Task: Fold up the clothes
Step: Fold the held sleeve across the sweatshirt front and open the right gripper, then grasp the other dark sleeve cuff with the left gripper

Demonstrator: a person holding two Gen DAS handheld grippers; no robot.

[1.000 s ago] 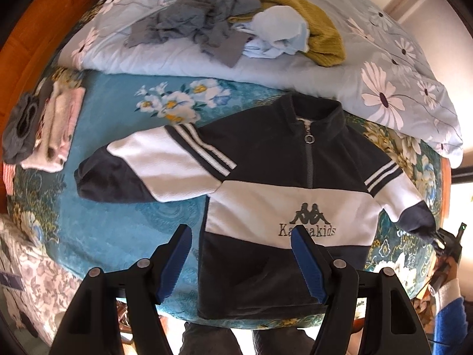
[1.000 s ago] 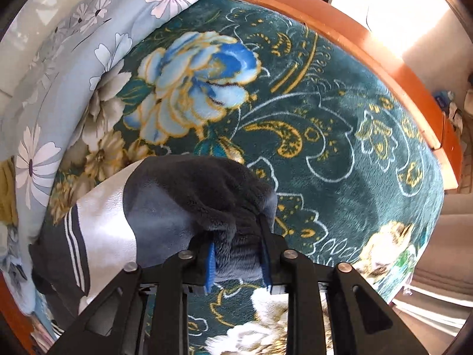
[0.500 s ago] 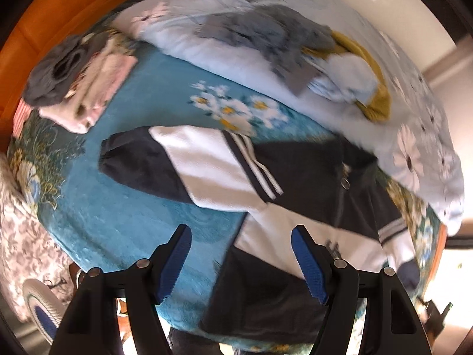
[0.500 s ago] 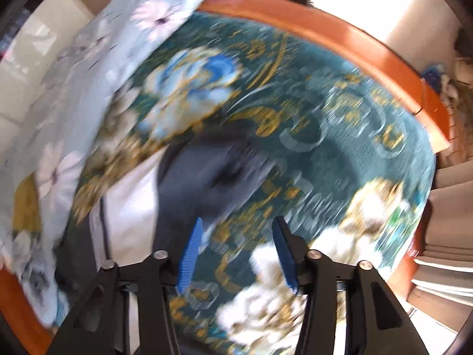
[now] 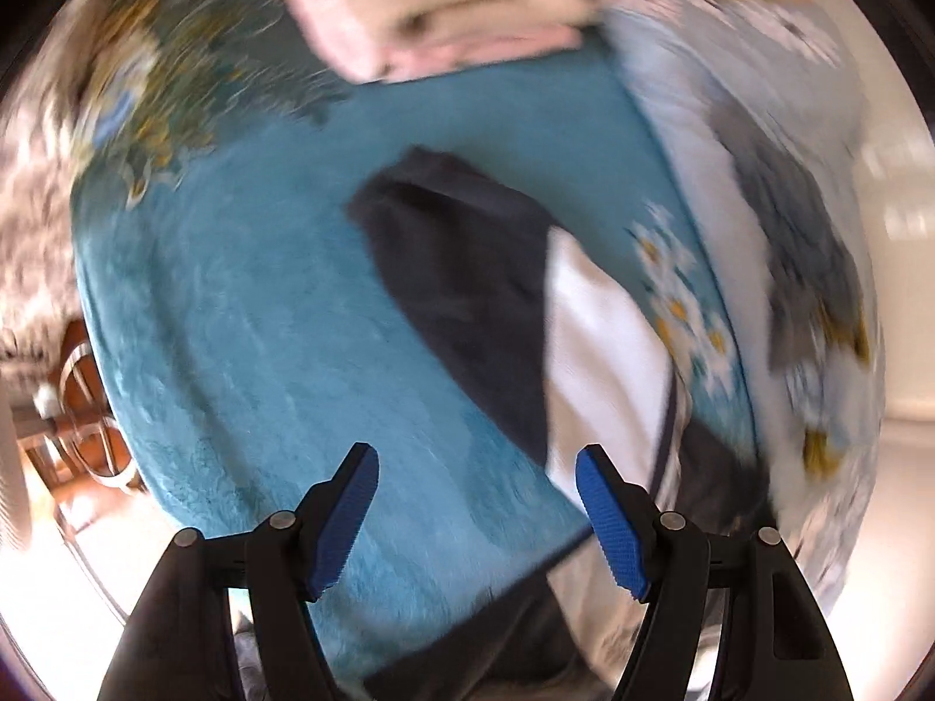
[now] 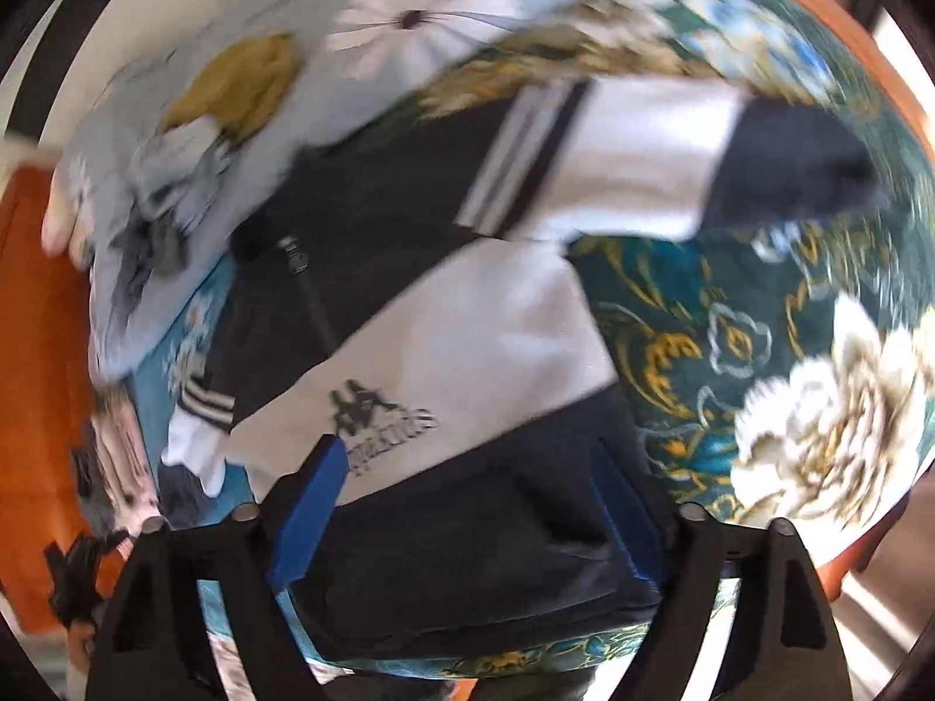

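Observation:
A navy and white zip sweatshirt [image 6: 444,315] lies flat, front up, on the teal floral blanket [image 6: 701,315], both sleeves spread out. In the left wrist view its navy-cuffed sleeve [image 5: 467,269] lies just ahead of my left gripper [image 5: 476,461], which is open and empty above the blanket [image 5: 245,304]. My right gripper [image 6: 467,455] is open and empty above the sweatshirt's dark hem. Both views are blurred by motion.
A stack of folded pink and cream clothes [image 5: 444,17] lies beyond the sleeve. A pale daisy-print quilt [image 6: 397,17] with a heap of grey and mustard clothes [image 6: 245,76] lies behind the sweatshirt. The orange wooden bed frame [image 6: 35,350] borders the blanket.
My right gripper let go of the navy cuff, opened and swung back over the sweatshirt's hem. My left gripper, still open, swung left toward the other sleeve's cuff.

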